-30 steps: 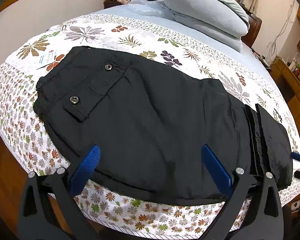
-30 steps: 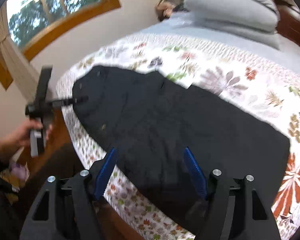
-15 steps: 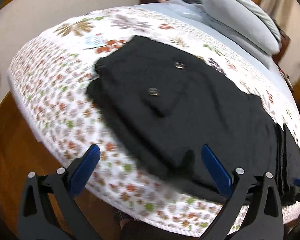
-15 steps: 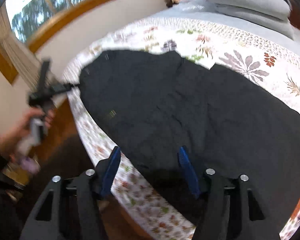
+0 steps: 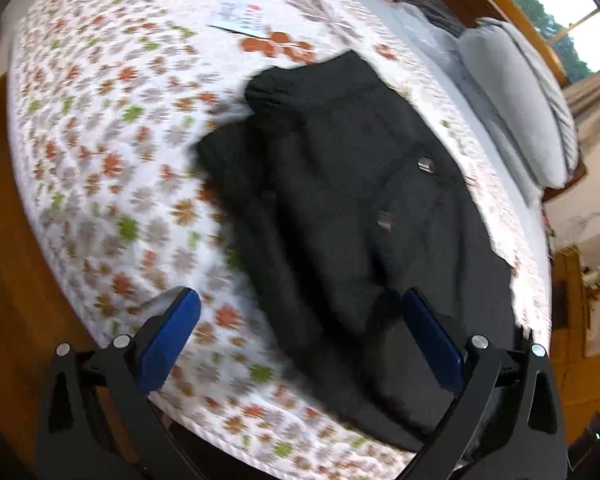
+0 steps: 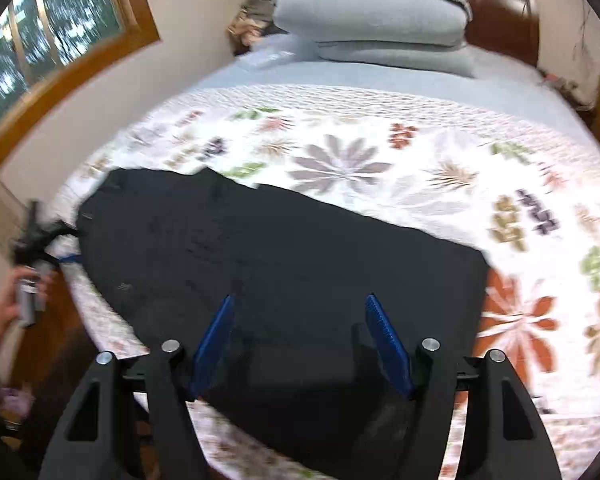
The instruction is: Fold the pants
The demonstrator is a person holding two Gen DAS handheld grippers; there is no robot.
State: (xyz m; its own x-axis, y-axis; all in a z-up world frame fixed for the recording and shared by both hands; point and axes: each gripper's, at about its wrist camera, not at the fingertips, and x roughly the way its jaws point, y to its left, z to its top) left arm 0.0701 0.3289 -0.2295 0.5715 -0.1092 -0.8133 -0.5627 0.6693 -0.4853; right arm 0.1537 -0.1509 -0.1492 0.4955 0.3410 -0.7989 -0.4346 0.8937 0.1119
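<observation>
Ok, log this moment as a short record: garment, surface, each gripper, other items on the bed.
garment: black pants, lying flat, two metal snaps facing up
surface: bed with floral quilt
left gripper: open, above the near edge of the pants by the waist end, gripping nothing
right gripper: open over the pants, nothing pinched
other items: grey pillows stacked at the headboard
fold: not yet started
</observation>
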